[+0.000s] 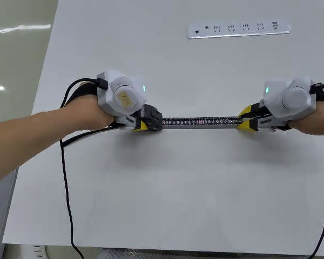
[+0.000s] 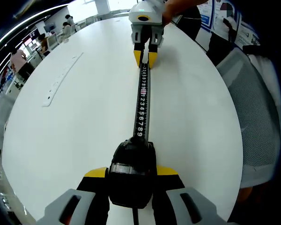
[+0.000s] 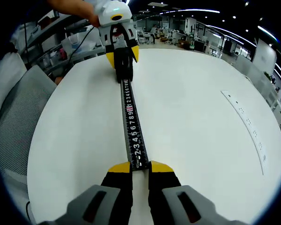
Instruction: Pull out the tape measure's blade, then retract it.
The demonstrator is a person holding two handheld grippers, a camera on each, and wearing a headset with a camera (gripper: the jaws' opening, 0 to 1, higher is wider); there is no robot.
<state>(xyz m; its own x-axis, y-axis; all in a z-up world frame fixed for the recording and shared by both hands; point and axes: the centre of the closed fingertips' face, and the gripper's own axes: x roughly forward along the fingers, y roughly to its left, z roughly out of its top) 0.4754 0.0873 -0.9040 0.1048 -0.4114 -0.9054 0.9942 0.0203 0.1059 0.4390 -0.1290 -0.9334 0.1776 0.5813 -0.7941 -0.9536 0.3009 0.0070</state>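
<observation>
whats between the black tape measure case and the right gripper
The dark numbered blade, stretched straight from the black tape measure case to the right gripper, as the head view shows.

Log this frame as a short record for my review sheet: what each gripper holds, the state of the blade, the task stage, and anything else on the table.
left gripper: shut on the tape measure case
right gripper: shut on the free end of the blade
blade state: pulled out, running straight between the two grippers, numbers facing up
task stage: blade out, retraction not yet done
surface: white table
other: power strip at the far side, apart from the tape
</observation>
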